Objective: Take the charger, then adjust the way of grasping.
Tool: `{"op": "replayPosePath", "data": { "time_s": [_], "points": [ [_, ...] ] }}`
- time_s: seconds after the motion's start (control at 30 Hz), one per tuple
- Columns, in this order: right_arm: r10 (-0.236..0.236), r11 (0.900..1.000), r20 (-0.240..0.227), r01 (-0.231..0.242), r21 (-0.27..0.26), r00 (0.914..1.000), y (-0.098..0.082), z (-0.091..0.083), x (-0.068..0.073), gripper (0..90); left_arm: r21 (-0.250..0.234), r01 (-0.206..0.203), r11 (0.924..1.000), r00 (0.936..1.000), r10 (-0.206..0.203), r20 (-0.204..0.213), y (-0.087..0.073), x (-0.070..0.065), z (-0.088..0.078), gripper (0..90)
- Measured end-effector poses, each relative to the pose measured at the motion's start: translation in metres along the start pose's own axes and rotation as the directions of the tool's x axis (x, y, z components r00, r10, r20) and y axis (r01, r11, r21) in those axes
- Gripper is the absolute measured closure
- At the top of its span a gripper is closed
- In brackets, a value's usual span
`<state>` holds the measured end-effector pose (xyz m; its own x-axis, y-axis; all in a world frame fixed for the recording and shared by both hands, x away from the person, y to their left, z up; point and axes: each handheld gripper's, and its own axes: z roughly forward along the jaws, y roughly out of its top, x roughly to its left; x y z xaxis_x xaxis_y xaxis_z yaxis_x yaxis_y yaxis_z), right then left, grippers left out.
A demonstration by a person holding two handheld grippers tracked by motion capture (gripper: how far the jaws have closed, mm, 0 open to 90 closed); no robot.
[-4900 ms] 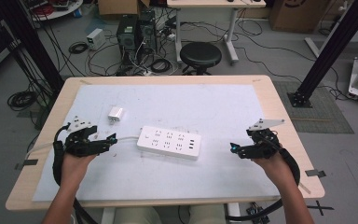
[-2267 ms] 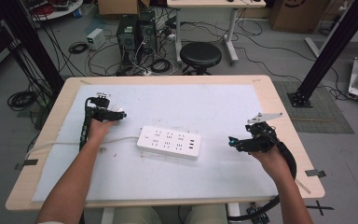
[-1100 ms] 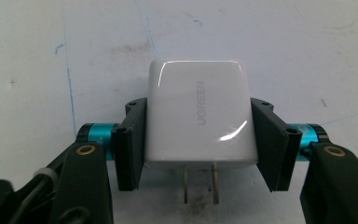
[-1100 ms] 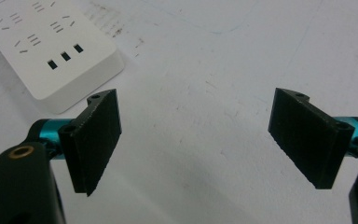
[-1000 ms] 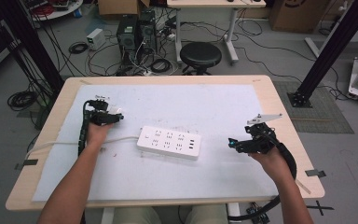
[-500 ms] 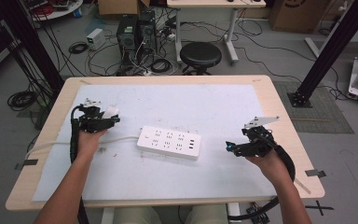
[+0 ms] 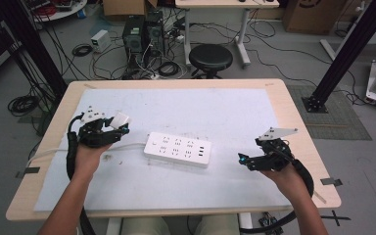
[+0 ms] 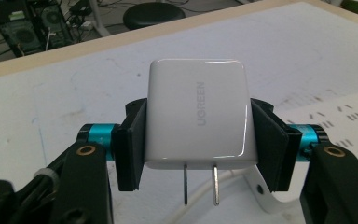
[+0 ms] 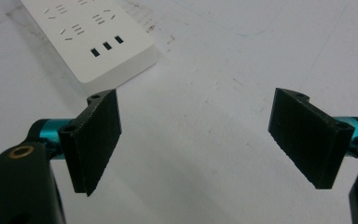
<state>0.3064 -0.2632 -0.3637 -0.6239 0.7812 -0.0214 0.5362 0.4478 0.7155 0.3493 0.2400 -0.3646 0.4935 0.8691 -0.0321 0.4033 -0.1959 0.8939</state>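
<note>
A small white glossy plastic wall charger with two flat metal prongs (image 8: 196,114) is gripped between the black pads of the left tool (image 8: 196,140), which is clenched on its two side faces. The charger is carried clear of the counter near the left edge, with its prongs pointing down and back toward the hand. The charger is judged to be light, rigid and smooth-skinned, so a slip is possible under a loose squeeze. The flat side faces, where it is now taken, seem the best hold, since the prongs are left free for insertion. The prongs should not be knocked, as they could bend.

A white rectangular plastic power strip (image 7: 177,149) is laid flat near the middle of the counter (image 7: 235,105), its sockets facing up and its white cable (image 7: 127,145) run off toward the left edge, passing beneath the held charger. It is judged light enough to slide if pressed at an angle.

The right tool (image 7: 248,160) is held released near the right edge, its jaws wide apart and empty, with the near end of the strip seen just beyond them in the right gripper view. The strip could be steadied there.
</note>
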Motion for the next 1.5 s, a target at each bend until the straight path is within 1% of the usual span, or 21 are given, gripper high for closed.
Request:
{"op": "replayPosePath", "data": {
  "time_s": [0.07, 0.13, 0.3, 0.5, 0.53, 0.67, 0.73, 0.77, 0.83, 0.87, 0.9, 0.93, 0.97, 1.1, 1.17, 1.2, 1.23, 1.33, 1.4, 1.47, 1.5],
  "points": [
    [-0.004, 1.000, 0.000, 0.004, -0.006, 1.0000, -0.001, -0.001, 0.001, 17.3, -0.011, -0.018, 0.9998, 0.9998, 0.019, 0.012, 0.001, -0.005, -0.004, 42.7],
    [-0.009, 1.000, -0.002, 0.009, -0.018, 1.0000, -0.003, -0.005, 0.005, 17.3, -0.032, -0.052, 0.9981, 0.9972, 0.054, 0.051, 0.002, -0.014, -0.013, 42.6],
    [-0.021, 0.999, -0.006, 0.020, -0.026, 0.9998, -0.003, -0.007, 0.009, 17.3, -0.053, -0.117, 0.9918, 0.9872, 0.122, 0.103, 0.002, -0.030, -0.025, 42.6],
    [-0.025, 0.999, -0.007, 0.025, -0.027, 0.9997, -0.001, -0.007, 0.010, 17.3, -0.046, -0.148, 0.9880, 0.9775, 0.153, 0.146, 0.001, -0.039, -0.026, 42.6],
    [-0.024, 0.999, -0.014, 0.023, -0.021, 0.9996, 0.000, -0.005, 0.009, 17.3, -0.047, -0.160, 0.9859, 0.9705, 0.166, 0.175, 0.000, -0.046, -0.024, 42.6],
    [-0.019, 1.000, -0.017, 0.018, -0.019, 0.9997, 0.000, -0.003, 0.009, 17.3, -0.051, -0.176, 0.9831, 0.9627, 0.183, 0.200, -0.002, -0.052, -0.021, 42.6],
    [-0.028, 0.999, -0.030, 0.028, -0.023, 0.9991, 0.001, 0.000, 0.009, 17.3, -0.047, -0.203, 0.9780, 0.9514, 0.209, 0.227, -0.002, -0.056, -0.019, 42.6],
    [-0.024, 1.000, -0.036, 0.023, -0.021, 0.9991, 0.001, 0.001, 0.010, 17.3, -0.047, -0.203, 0.9780, 0.9514, 0.209, 0.227, -0.002, -0.056, -0.019, 42.5],
    [-0.024, 1.000, -0.045, 0.023, -0.021, 0.9987, 0.003, 0.004, 0.010, 17.3, -0.057, -0.223, 0.9732, 0.9383, 0.230, 0.259, -0.002, -0.060, -0.018, 42.5],
    [-0.024, 1.000, -0.047, 0.023, -0.017, 0.9986, 0.003, 0.005, 0.010, 17.3, -0.057, -0.223, 0.9732, 0.9383, 0.230, 0.259, -0.002, -0.060, -0.018, 42.5],
    [-0.024, 1.000, -0.047, 0.023, -0.017, 0.9986, 0.003, 0.005, 0.010, 17.3, -0.057, -0.233, 0.9708, 0.9324, 0.240, 0.270, -0.002, -0.062, -0.017, 42.5],
    [-0.036, 0.999, -0.057, 0.036, -0.018, 0.9977, 0.005, 0.008, 0.011, 17.3, -0.060, -0.246, 0.9675, 0.9221, 0.252, 0.293, -0.003, -0.065, -0.016, 42.5],
    [-0.036, 0.999, -0.062, 0.035, -0.016, 0.9974, 0.006, 0.010, 0.011, 17.3, -0.060, -0.246, 0.9675, 0.9221, 0.252, 0.293, -0.003, -0.065, -0.016, 42.5],
    [-0.044, 0.999, -0.084, 0.043, -0.013, 0.9955, 0.010, 0.015, 0.014, 17.3, -0.066, -0.270, 0.9606, 0.9031, 0.276, 0.329, -0.006, -0.073, -0.012, 42.5],
    [-0.046, 0.999, -0.104, 0.045, -0.010, 0.9935, 0.014, 0.019, 0.018, 17.3, -0.070, -0.276, 0.9586, 0.8982, 0.283, 0.336, -0.008, -0.075, -0.011, 42.5],
    [-0.031, 1.000, -0.129, 0.030, -0.009, 0.9912, 0.018, 0.024, 0.021, 17.3, -0.067, -0.282, 0.9570, 0.8944, 0.288, 0.342, -0.009, -0.076, -0.010, 42.5],
    [-0.022, 1.000, -0.148, 0.022, -0.004, 0.9887, 0.020, 0.025, 0.022, 17.3, -0.064, -0.297, 0.9526, 0.8867, 0.300, 0.352, -0.011, -0.078, -0.008, 42.5],
    [-0.011, 1.000, -0.179, 0.011, 0.002, 0.9839, 0.024, 0.029, 0.023, 17.3, -0.066, -0.309, 0.9488, 0.8808, 0.312, 0.356, -0.012, -0.080, -0.006, 42.5],
    [0.015, 1.000, -0.225, -0.015, 0.003, 0.9742, 0.029, 0.032, 0.024, 17.3, -0.073, -0.324, 0.9433, 0.8716, 0.327, 0.365, -0.014, -0.083, -0.005, 42.5],
    [0.022, 1.000, -0.239, -0.021, 0.009, 0.9708, 0.032, 0.033, 0.026, 17.3, -0.079, -0.340, 0.9369, 0.8612, 0.345, 0.374, -0.015, -0.085, -0.005, 42.5],
    [0.022, 1.000, -0.239, -0.021, 0.009, 0.9708, 0.032, 0.033, 0.026, 17.3, -0.079, -0.340, 0.9369, 0.8612, 0.345, 0.374, -0.015, -0.085, -0.005, 42.5]
  ]
}}
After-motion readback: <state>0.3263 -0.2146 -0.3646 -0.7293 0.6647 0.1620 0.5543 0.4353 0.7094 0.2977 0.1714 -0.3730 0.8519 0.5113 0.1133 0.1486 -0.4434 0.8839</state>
